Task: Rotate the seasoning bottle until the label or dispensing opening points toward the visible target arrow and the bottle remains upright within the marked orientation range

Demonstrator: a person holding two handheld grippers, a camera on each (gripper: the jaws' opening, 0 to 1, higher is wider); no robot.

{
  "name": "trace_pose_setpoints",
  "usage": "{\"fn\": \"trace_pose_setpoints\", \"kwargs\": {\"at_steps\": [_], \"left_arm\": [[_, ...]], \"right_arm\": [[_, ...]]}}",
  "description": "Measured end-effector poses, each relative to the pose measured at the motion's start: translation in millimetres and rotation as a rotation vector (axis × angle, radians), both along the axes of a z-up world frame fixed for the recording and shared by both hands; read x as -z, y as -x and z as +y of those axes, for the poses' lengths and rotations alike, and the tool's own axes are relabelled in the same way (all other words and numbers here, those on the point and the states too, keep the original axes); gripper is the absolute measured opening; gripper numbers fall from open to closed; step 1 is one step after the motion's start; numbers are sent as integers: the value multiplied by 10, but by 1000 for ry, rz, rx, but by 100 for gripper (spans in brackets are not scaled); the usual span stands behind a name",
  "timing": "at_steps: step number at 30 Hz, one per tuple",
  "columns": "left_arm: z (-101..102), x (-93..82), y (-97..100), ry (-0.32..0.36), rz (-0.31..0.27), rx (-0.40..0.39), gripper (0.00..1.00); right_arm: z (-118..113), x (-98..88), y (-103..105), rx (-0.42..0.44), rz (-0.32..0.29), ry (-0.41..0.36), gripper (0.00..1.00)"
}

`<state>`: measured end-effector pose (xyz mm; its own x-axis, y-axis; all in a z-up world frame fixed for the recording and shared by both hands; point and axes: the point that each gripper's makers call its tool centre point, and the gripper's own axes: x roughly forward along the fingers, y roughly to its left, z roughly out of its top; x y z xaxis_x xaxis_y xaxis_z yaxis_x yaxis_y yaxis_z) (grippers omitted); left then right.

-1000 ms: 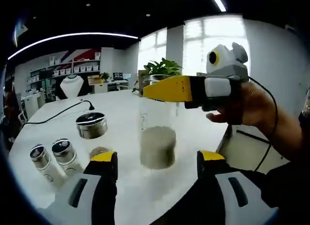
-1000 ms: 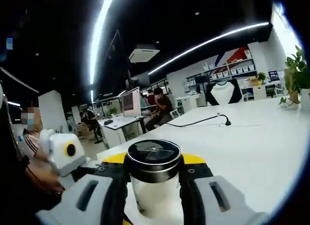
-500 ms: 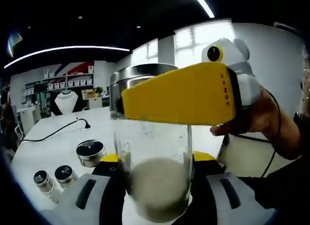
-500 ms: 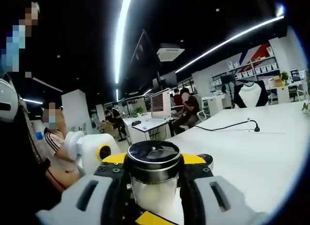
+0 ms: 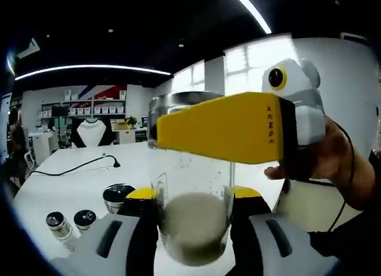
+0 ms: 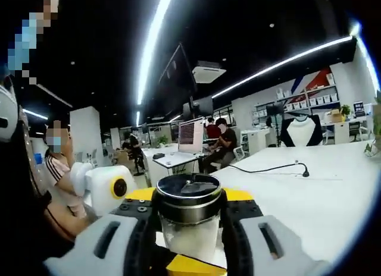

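The clear glass seasoning bottle with a steel and black cap (image 5: pixel 193 225), about a third full of pale grains, sits clamped between both pairs of tongs at once. The left tongs (image 5: pixel 190 216) grip its lower body, yellow-tipped jaws pressed to either side of the glass. The right tongs (image 6: pixel 189 219) hold it just under the cap (image 6: pixel 189 195), and in the left gripper view they cross in front of the bottle's neck as a broad yellow bar (image 5: pixel 223 127), held by a person's hand (image 5: pixel 324 163). The bottle stands upright (I can't make out a label or arrow). Beyond and to the left of the left tongs, on the white counter (image 5: pixel 65 187), stand two small glass shakers with black caps (image 5: pixel 71 222), and just beside them a low round steel tin (image 5: pixel 118 197). A black cable (image 5: pixel 83 165) trails across the counter farther off.
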<state>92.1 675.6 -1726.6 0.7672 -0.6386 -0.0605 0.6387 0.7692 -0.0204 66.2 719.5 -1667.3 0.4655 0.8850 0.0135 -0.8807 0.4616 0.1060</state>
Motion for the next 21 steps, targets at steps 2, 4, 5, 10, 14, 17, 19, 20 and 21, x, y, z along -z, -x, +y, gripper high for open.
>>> {"fn": "trace_pose_setpoints", "kwargs": {"at_steps": [2, 4, 5, 10, 14, 17, 19, 20, 21], "left_arm": [[18, -23, 2, 16, -6, -14, 47], [34, -40, 6, 19, -11, -22, 47], [40, -50, 7, 22, -13, -25, 47], [75, -87, 18, 7, -34, -37, 47], [77, -72, 28, 16, -26, -34, 47], [65, -77, 34, 18, -27, -35, 47], [65, -91, 39, 16, -33, -35, 47], [71, -113, 40, 12, -39, -34, 47], [74, -122, 40, 4, -42, -31, 47]], "right_arm": [[47, -45, 8, 48, -57, 3, 39], [70, -57, 13, 74, -72, -5, 39], [75, -65, 9, 77, -77, -13, 39], [65, -104, -19, 54, -64, -49, 39], [79, -81, 6, 30, -59, -27, 39], [68, -98, 16, 48, -79, -38, 39], [80, -129, 37, 29, -116, -31, 39], [79, -137, 42, 15, -117, -32, 38], [74, -149, 43, -13, -110, -41, 38]]}}
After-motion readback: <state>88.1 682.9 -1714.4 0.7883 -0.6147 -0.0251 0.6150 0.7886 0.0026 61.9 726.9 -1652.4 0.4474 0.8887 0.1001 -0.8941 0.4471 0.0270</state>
